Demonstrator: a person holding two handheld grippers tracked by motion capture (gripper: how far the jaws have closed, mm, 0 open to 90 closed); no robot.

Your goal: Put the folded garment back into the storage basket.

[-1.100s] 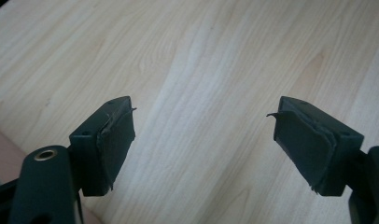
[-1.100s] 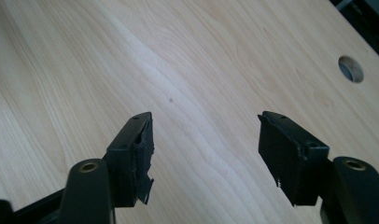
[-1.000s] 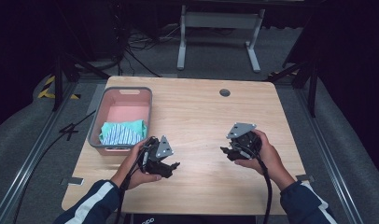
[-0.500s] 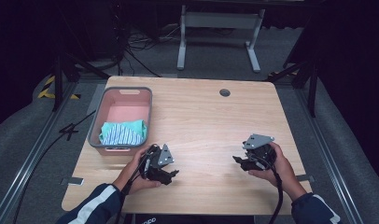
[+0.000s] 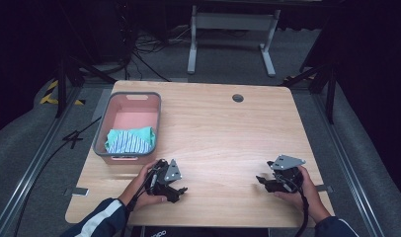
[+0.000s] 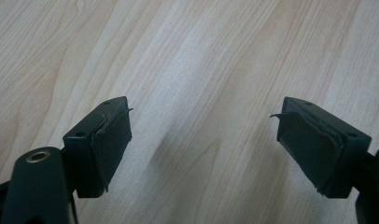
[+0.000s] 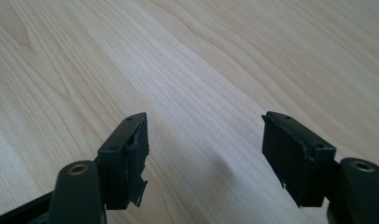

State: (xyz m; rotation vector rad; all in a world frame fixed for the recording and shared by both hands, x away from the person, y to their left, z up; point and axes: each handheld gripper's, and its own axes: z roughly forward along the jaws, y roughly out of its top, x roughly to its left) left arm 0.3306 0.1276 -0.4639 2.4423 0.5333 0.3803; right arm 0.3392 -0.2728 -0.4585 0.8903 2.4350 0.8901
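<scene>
My left gripper (image 5: 181, 189) rests low over the wooden table (image 5: 213, 133) near the front left, held in a hand with a striped sleeve. Its jaws stand open over bare wood in the left gripper view (image 6: 201, 112). My right gripper (image 5: 261, 180) sits near the front right corner, pointing left. It is open too, with bare wood between its pads (image 7: 204, 119); its jaws have just been opening.
A pink basket (image 5: 102, 138) with a grey rim stands at the left side of the table and holds a folded teal-and-white striped cloth (image 5: 130, 139). A round cable hole (image 5: 237, 98) is at the far edge. Dark floor, rails and a stand surround the table.
The right gripper has moved right and toward the front edge, sinking lower. The left gripper has sunk a little toward the front edge. The basket and cloth have not moved.
</scene>
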